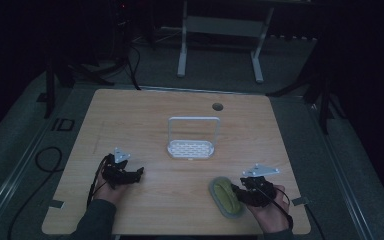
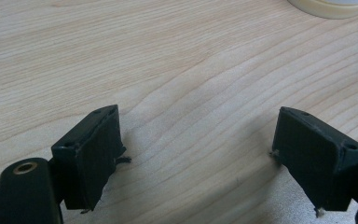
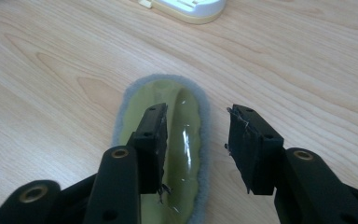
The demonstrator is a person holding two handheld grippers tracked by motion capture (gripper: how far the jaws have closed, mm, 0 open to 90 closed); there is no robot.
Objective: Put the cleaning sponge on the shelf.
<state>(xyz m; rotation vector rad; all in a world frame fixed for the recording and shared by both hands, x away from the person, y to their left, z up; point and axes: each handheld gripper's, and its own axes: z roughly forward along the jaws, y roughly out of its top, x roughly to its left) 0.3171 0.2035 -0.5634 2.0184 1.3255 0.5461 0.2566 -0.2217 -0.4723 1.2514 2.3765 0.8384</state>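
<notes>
High view: wooden desk [image 1: 145, 125] lit against a dark room, with a white rack [image 1: 192, 142] upright near the middle, its flat slotted base toward the near edge and a thin frame rising behind. Small round hole [image 1: 217, 106] close to the far edge.

Near the right end of the near edge, an oval pad [image 1: 226, 196], yellow-green inside with a grey fuzzy rim, flat on the wood. Right tool [image 1: 237, 190] just beside it on the right, tips over the pad's right side, held in the person's right hand [image 1: 267, 210].

Right gripper view: pad [image 3: 186, 140] underneath, glossy along its middle. Left jaw over the yellow-green inside, right jaw past the grey rim above bare wood, so the rim sits between the two. Jaws partly parted, pads not seen pressing on anything; grip released. White rack base [image 3: 191, 8] at the top edge.

Left tool [image 1: 139, 173] near the left part of the near edge, well apart from the pad, held in the left hand [image 1: 109, 192].

Left gripper view: left tool [image 2: 196, 158] with jaws wide apart, released, plain wood grain between. Sliver of pale rack base [image 2: 331, 7] at the top right corner.
</notes>
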